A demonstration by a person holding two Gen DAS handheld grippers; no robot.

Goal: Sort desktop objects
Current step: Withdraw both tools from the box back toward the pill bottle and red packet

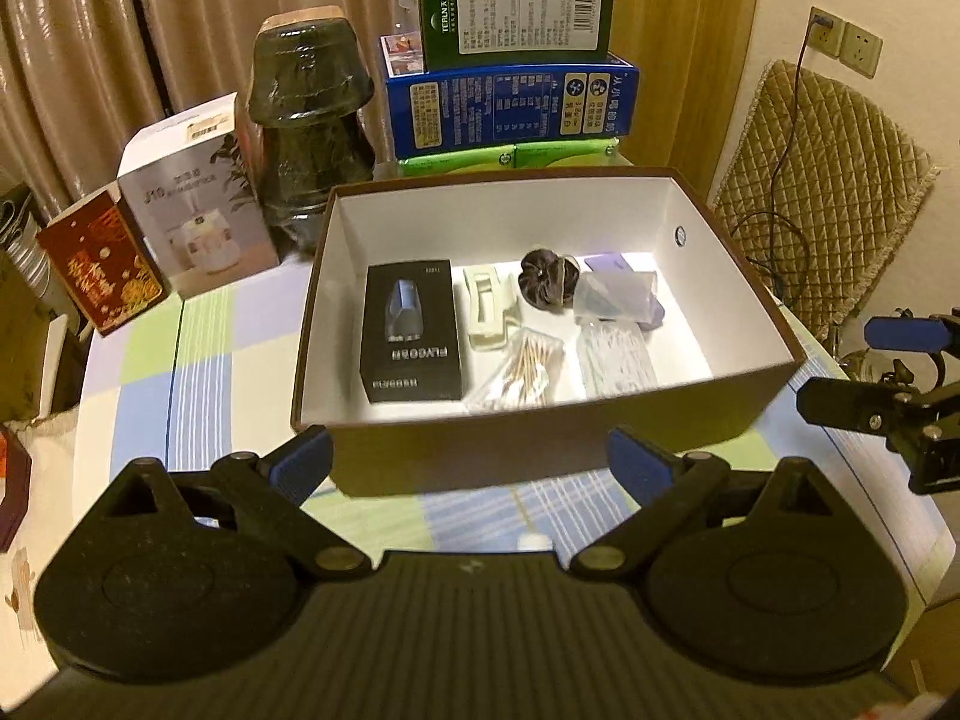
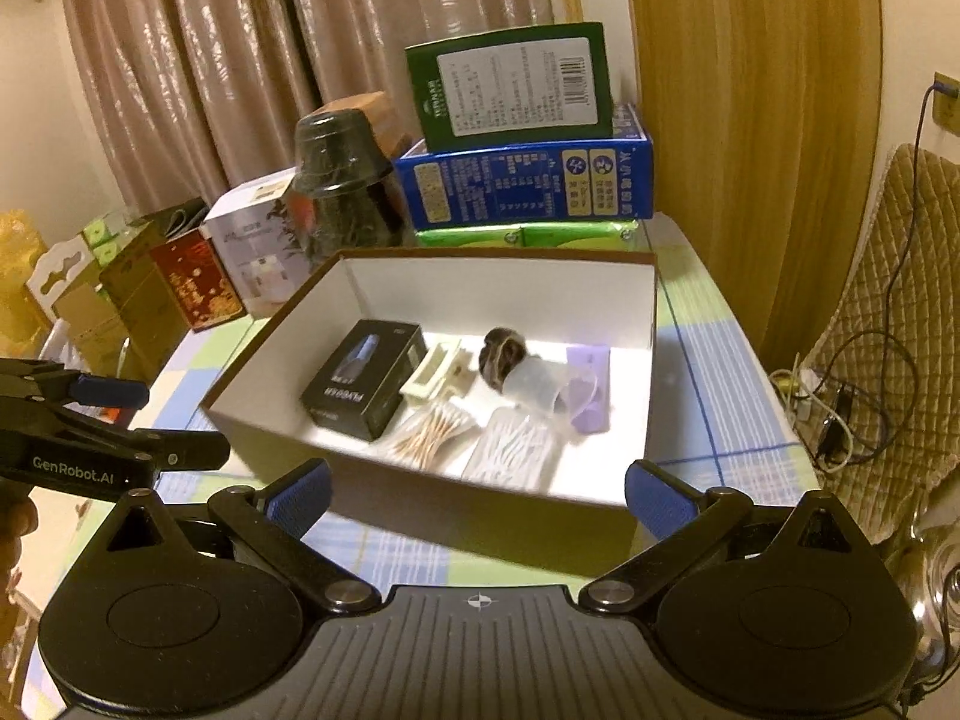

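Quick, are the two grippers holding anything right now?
Left gripper: open, holding nothing, in front of the box.
Right gripper: open, holding nothing, also in front of the box.

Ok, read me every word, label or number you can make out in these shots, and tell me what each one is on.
"FLYCO" on the black cardboard box inside the brown open carton.
"TERUN" on the green upright packet, sideways.
"J10" on the white appliance box.
"GenRobot.AI" on the left tool's black arm.
The blue box, the red box, barcodes and fine print: too small or blurred to read.
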